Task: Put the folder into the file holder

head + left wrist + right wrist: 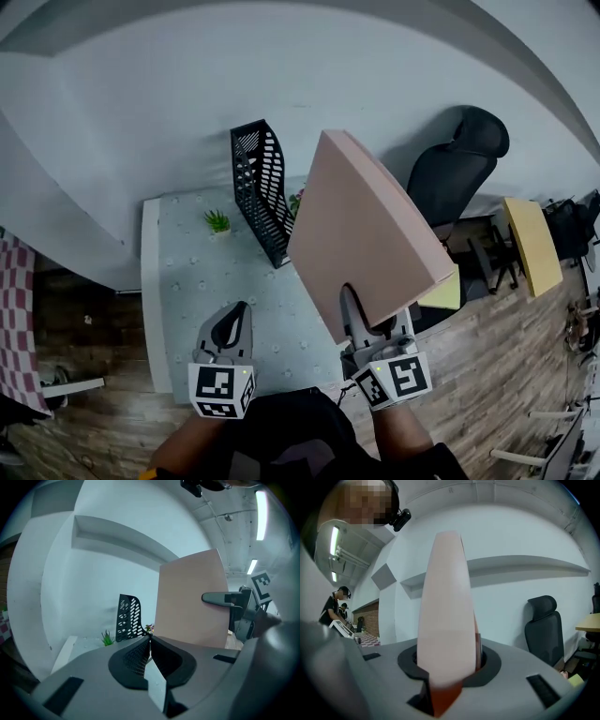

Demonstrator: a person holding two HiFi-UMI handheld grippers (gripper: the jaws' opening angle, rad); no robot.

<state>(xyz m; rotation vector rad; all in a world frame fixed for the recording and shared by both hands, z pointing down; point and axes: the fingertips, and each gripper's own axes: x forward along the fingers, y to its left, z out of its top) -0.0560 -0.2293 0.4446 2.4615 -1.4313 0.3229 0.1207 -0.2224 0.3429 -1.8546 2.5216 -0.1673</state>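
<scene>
Nearest, the left gripper (236, 323) is over the near part of the table (183, 281). Its jaws are pressed together with nothing between them. To its right, the right gripper (354, 309) is clamped on the near lower corner of the folder (366, 225). One jaw lies across the pink face and the other is behind it. Its own view shows the folder's edge filling the gap between the jaws.

The folder is held up in the air, standing on edge and leaning a little. Its broad face is turned left, and its long axis runs from the clamped corner up and away to the far side. It is clear of the table and not yet in the holder (258, 187).

The holder stands upright farther off on the table, to the left of the folder and beyond both grippers. It is open at the top, and its length runs near to far, much as the folder's plane does. A plant (217, 221) sits just left of it. In the head view the folder covers the holder's right side, but the left gripper view shows it right of the holder.

So the holder lies left of and beyond the gripped corner. I judge that the folder needs a shift left and away, then lowering edge-first into the open top. The right gripper carries the load, while the left one sits more in line with the holder and is free to steady it.

Farthest off, a chair (459, 164) stands right of the table.
</scene>
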